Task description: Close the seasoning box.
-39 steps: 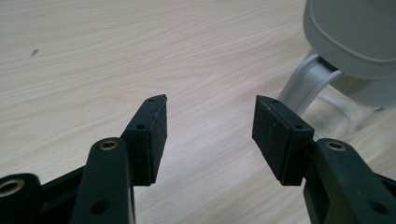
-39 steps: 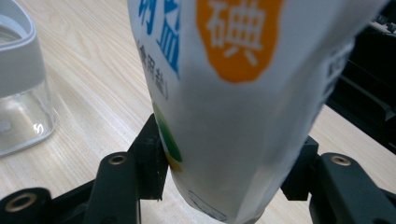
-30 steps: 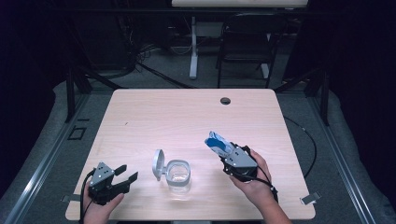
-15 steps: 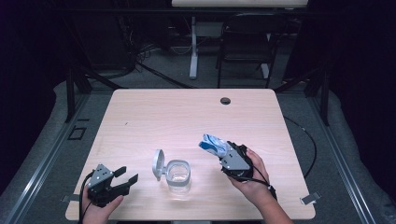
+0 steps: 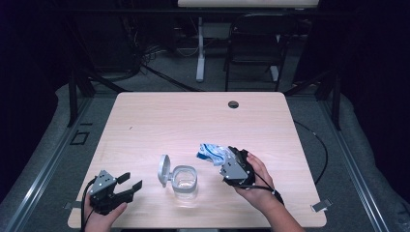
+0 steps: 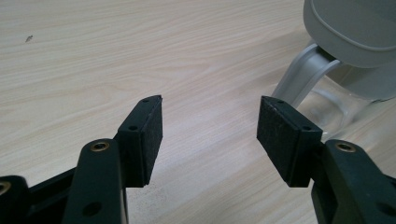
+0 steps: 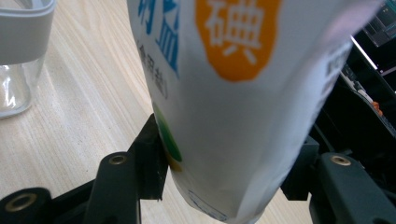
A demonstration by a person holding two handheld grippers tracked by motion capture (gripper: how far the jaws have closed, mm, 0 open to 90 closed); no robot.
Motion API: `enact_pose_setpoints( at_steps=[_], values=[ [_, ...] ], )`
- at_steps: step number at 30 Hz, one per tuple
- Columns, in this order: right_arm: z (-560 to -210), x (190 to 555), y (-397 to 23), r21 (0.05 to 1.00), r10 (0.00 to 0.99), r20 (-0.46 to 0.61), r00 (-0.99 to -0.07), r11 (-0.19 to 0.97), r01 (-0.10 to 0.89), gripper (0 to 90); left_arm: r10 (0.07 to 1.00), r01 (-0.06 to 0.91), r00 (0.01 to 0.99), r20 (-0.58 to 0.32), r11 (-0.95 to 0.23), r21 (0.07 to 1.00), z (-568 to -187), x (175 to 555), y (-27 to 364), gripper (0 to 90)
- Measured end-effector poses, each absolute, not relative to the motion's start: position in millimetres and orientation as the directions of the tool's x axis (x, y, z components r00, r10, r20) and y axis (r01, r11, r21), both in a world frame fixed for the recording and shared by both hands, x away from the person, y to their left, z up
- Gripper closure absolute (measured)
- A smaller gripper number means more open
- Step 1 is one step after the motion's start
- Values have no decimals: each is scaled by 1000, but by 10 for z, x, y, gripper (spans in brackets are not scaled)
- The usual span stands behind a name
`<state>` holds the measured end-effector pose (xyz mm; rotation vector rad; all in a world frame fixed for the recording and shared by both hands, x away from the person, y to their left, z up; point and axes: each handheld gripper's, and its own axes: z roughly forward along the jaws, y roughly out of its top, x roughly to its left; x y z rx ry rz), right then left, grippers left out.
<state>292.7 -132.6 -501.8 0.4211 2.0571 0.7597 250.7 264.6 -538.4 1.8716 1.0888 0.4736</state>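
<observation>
A white and blue pouch [image 5: 210, 153] with an orange mark sits between the jaws of my right gripper [image 5: 223, 157], which is shut on it just right of the jar. In the right gripper view both pads press the pouch [image 7: 233, 93] at its lower end, held by that gripper [image 7: 229, 163]. A clear jar [image 5: 184, 182] stands at the table's front middle with its grey lid [image 5: 164, 170] flipped open to the left. My left gripper [image 5: 131, 181] rests at the front left, open and holding nothing. In its own view that gripper [image 6: 210, 130] faces bare wood, with the jar [image 6: 336, 102] to the right.
The light wooden table [image 5: 193, 121] has a black cable hole [image 5: 233, 104] near its far edge. A chair [image 5: 251, 53] and a desk leg [image 5: 199, 48] stand on the dark floor behind. A cable [image 5: 319, 145] loops past the table's right edge.
My right gripper has carried the pouch slightly left and nearer, closer to the jar. The left gripper and the jar have stayed where they were.
</observation>
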Motion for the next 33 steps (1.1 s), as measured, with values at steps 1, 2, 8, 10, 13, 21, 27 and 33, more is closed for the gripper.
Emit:
enact_pose_setpoints(
  at_steps=[1,2,8,10,13,21,27,33],
  values=[
    [-5018,2931,-1319,651,545,-628,-555,759,9,454,835,493,540,-103,-215,843,-5385,2507,2646,413],
    [-5020,2946,-1305,634,529,-646,-551,773,0,454,835,493,541,-100,-219,842,-5382,2507,2647,413],
    [-5045,2955,-1260,577,468,-698,-541,816,-39,454,834,498,542,-105,-218,839,-5388,2504,2654,414],
    [-5056,2952,-1241,565,451,-705,-546,823,-50,454,834,498,543,-101,-223,838,-5392,2506,2659,415],
    [-5064,2948,-1219,546,431,-720,-544,835,-61,454,836,499,537,-110,-210,841,-5403,2506,2656,416],
    [-5090,2949,-1208,524,407,-734,-543,848,-73,454,835,497,540,-103,-219,840,-5405,2505,2651,417],
    [-5114,2952,-1198,483,365,-760,-538,871,-92,454,833,497,544,-102,-222,839,-5399,2501,2651,417],
    [-5114,2945,-1181,464,343,-778,-527,879,-112,454,838,497,536,-105,-212,842,-5397,2492,2655,417]
  ],
)
